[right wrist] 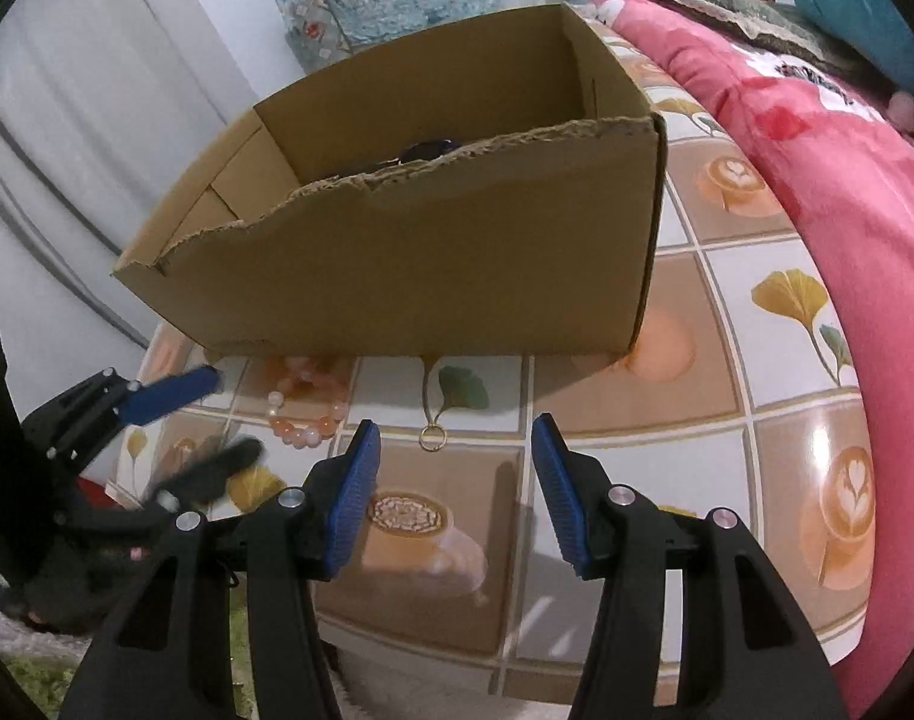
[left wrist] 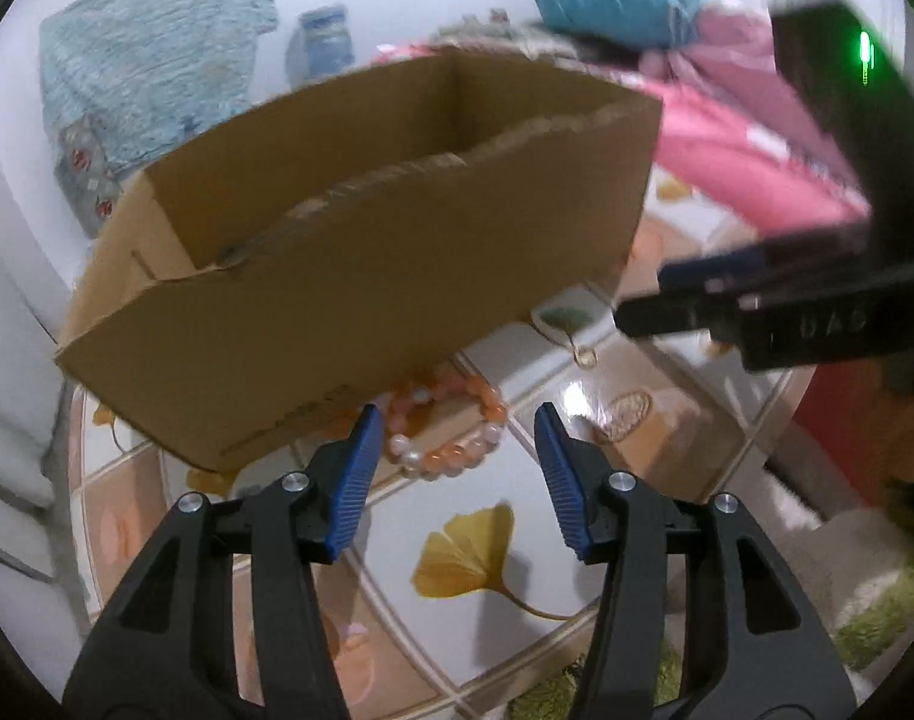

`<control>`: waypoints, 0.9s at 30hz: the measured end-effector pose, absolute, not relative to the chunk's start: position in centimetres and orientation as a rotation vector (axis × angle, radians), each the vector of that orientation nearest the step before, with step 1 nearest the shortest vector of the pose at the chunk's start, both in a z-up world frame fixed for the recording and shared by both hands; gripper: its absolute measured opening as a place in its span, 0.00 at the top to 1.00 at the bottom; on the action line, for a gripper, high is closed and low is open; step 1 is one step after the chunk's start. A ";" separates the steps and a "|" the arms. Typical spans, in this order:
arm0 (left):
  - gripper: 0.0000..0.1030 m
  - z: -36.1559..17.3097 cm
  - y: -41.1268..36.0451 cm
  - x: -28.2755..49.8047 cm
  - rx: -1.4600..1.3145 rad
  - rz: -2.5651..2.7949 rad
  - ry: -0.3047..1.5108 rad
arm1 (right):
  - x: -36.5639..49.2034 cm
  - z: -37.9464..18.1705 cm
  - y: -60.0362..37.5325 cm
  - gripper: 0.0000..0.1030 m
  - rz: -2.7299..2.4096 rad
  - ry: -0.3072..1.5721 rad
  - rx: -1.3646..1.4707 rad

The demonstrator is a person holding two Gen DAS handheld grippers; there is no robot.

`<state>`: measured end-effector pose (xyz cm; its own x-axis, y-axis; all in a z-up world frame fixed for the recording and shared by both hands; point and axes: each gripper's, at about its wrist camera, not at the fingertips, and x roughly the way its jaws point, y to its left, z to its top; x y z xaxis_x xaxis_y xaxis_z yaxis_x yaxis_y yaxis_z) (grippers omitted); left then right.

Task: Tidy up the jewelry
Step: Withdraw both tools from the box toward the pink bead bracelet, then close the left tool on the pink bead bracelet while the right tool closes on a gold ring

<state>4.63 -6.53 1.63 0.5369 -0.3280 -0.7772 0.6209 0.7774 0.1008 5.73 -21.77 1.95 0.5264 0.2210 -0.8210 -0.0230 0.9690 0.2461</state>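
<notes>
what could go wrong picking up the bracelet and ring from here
1. The bead bracelet lies right against the cardboard box; the left gripper, jaws open, could hit the box wall and shove it.
2. The small gold ring lies flat on the glossy tablecloth; the right gripper may slide it away rather than pinch it.

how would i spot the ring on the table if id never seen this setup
Find the cardboard box on the tiled table. In front of its near wall lies a bead bracelet; the small gold ring lies right of it, alone, thin, metallic.
</notes>
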 end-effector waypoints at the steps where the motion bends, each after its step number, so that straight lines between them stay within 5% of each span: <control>1: 0.49 1.4 -7.0 4.5 0.415 -0.586 0.833 | 5.7 1.9 -21.8 0.50 0.143 1.009 0.211; 27: 0.35 0.3 -9.2 5.0 0.451 -0.586 0.947 | 6.5 0.2 -23.0 0.43 0.156 1.066 0.321</control>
<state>4.98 -9.21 0.35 0.4514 -0.2655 -0.8519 0.6438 0.7579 0.1050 6.52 -22.97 0.22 0.4786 0.2789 -0.8326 0.0287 0.9427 0.3323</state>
